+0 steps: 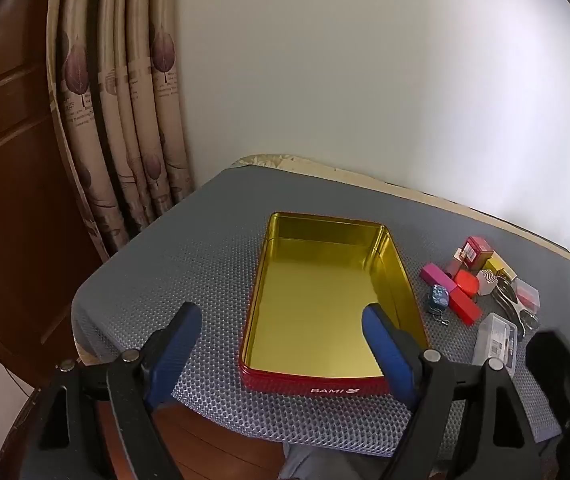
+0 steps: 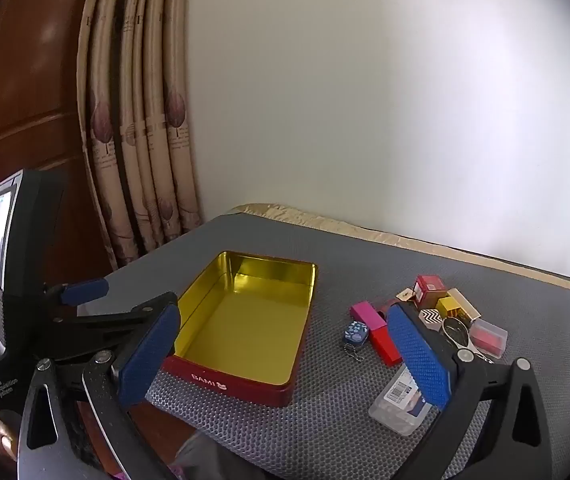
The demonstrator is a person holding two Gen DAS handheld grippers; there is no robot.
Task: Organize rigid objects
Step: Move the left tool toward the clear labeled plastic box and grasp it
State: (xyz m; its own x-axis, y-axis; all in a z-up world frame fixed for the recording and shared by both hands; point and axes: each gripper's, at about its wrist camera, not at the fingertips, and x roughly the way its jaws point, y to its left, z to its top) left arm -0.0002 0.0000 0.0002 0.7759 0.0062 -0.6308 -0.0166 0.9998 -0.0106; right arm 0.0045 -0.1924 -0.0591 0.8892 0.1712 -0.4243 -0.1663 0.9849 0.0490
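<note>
A red tin [image 1: 313,389] with a gold inside lies open and empty on the grey mat, also seen as the tin [image 2: 221,380] in the right wrist view. To its right sits a cluster of small things: a pink box [image 2: 367,314], a red box [image 2: 385,344], a blue keychain [image 2: 355,332], a clear plastic case [image 2: 395,408], a dark red cube [image 2: 429,286] and scissors [image 2: 455,332]. My left gripper [image 1: 281,316] hovers open over the tin's near left end. My right gripper [image 2: 283,312] is open between the tin and the cluster, holding nothing.
The grey dotted mat [image 1: 205,264] covers a table set against a white wall [image 1: 365,80]. A curtain [image 1: 125,120] and brown wooden panels [image 1: 13,160] stand at the left. A small clear box with red contents [image 2: 489,338] lies at the cluster's right edge.
</note>
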